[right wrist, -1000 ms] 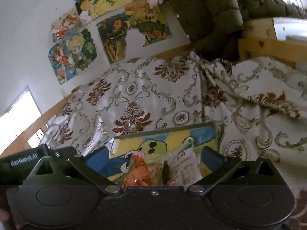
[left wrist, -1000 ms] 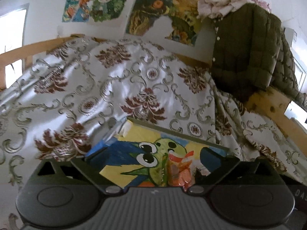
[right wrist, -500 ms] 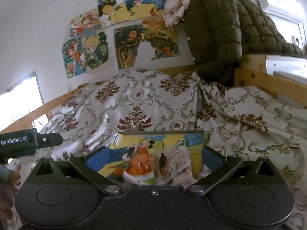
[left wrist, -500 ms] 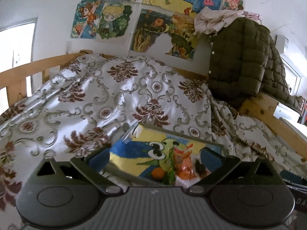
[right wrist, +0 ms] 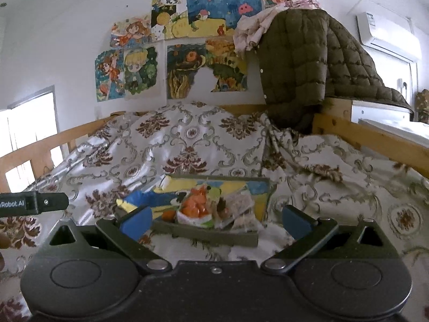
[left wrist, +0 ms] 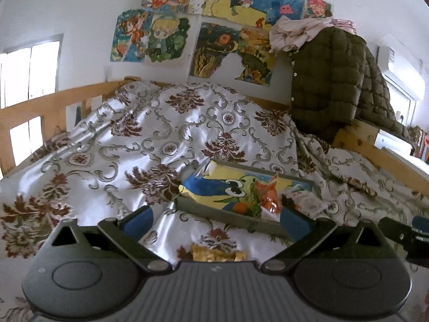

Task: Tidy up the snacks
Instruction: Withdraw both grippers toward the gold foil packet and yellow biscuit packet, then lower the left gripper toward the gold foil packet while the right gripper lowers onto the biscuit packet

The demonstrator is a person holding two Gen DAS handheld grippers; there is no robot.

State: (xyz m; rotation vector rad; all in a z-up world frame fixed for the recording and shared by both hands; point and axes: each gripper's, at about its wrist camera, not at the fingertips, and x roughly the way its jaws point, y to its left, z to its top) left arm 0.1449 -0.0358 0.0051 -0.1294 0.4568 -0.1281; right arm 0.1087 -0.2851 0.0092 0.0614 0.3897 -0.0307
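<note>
Poster-covered wall — wooden bed frame, window

Bare bedspread lies open left of the tray; snack packets crowd its right half.

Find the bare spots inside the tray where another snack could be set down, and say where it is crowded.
The tray is bare along its left and far side, over the painted blue and yellow. Its near-right part is crowded: orange snack bag, pale packet, small orange fruit. A yellow snack lies outside, on the bedspread.

Both wrist views face the tray nearby.
</note>
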